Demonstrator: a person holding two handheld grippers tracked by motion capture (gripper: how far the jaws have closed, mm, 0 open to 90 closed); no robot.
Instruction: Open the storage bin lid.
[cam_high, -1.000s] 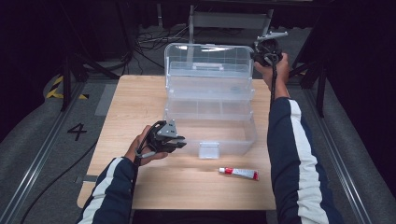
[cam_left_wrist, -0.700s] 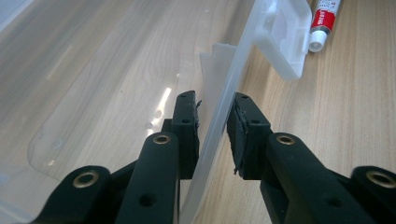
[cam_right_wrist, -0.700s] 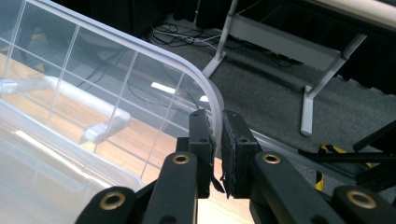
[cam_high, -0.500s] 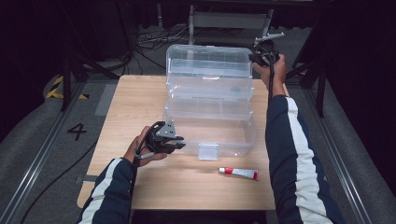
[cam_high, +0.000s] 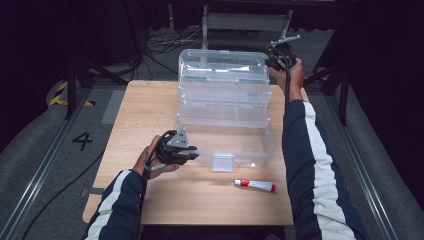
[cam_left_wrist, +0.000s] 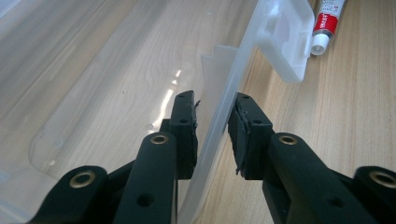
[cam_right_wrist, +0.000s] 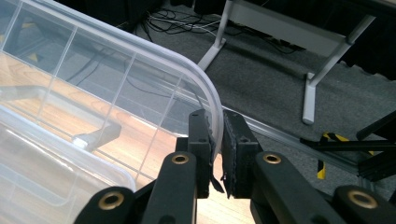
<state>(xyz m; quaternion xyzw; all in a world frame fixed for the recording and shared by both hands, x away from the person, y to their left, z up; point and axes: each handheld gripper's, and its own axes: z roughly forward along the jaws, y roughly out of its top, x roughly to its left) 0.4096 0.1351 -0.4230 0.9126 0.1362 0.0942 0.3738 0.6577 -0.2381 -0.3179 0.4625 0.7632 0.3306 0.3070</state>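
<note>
My right gripper (cam_high: 280, 56) clenched the lid (cam_high: 222, 75) of the clear storage box (cam_high: 225, 135); my left gripper (cam_high: 186, 154) straddled its near wall, loosely. The lid could slip and slam.

The tube (cam_left_wrist: 328, 19) is cut off by the top edge in the left gripper view, its printed label too small to read. In the high view, the clear box (cam_high: 225, 107) lid edge hides the fingers of the right gripper (cam_high: 278, 59). The worktop (cam_high: 150, 107) near edge hides both elbows.
</note>
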